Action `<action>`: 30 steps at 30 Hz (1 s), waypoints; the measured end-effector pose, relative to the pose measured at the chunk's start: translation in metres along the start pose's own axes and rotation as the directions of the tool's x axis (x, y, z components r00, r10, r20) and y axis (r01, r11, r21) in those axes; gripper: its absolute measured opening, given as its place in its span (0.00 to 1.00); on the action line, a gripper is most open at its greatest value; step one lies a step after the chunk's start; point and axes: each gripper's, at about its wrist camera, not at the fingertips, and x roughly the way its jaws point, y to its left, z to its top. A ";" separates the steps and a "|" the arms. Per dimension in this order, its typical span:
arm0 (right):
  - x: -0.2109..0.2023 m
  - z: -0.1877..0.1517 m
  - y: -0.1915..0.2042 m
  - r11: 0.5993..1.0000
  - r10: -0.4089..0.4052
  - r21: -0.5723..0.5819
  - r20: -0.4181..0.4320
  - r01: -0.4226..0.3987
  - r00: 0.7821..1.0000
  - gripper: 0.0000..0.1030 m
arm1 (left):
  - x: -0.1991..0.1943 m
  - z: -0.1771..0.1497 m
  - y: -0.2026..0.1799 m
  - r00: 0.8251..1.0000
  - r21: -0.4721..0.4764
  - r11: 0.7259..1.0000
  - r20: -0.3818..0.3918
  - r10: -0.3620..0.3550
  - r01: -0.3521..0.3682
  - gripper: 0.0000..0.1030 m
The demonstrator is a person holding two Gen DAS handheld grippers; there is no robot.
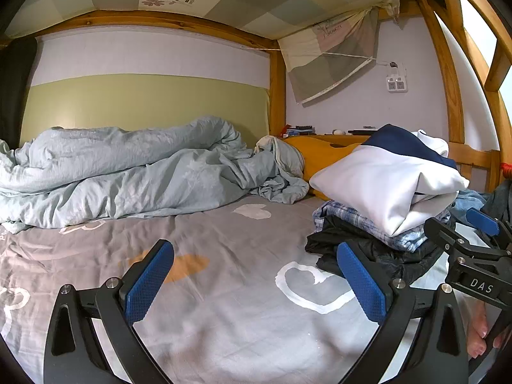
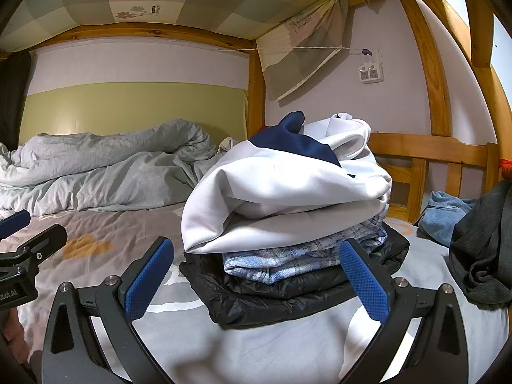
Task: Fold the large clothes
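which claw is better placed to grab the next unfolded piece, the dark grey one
Right, probably: the crumpled dark grey garment lies just beside the open right claw. The open left claw faces bare grey bedsheet.

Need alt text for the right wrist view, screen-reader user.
A stack of folded clothes sits on a grey bed sheet: white and navy garment on top, blue plaid garment beneath, black jacket at the bottom. The open right gripper, with blue-padded fingers, faces the stack and holds nothing. A rumpled pale duvet lies behind, unfolded clothes to the right.
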 end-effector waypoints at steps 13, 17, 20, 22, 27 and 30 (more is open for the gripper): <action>-0.001 0.001 -0.001 1.000 0.000 -0.002 0.003 0.000 1.000 1.00 | -0.001 0.000 0.000 1.000 -0.002 1.000 0.002 0.004 -0.004 1.00; 0.000 0.001 -0.001 1.000 0.001 -0.002 0.004 -0.001 1.000 1.00 | -0.001 0.000 0.000 1.000 -0.001 1.000 0.003 0.004 -0.004 1.00; 0.000 0.001 -0.001 1.000 0.001 -0.003 0.004 -0.001 1.000 1.00 | -0.001 0.000 0.000 1.000 -0.001 1.000 0.002 0.004 -0.004 1.00; 0.000 0.001 -0.001 1.000 0.000 -0.004 0.006 0.000 1.000 1.00 | -0.001 0.000 0.001 1.000 -0.002 1.000 0.002 0.004 -0.004 1.00; 0.000 0.002 -0.002 1.000 0.001 -0.006 0.007 -0.001 1.000 1.00 | -0.001 0.000 0.001 1.000 -0.002 1.000 0.002 0.004 -0.004 1.00; 0.000 0.001 -0.001 1.000 0.001 -0.006 0.008 -0.001 1.000 1.00 | -0.001 0.000 0.000 1.000 -0.001 1.000 0.002 0.004 -0.004 1.00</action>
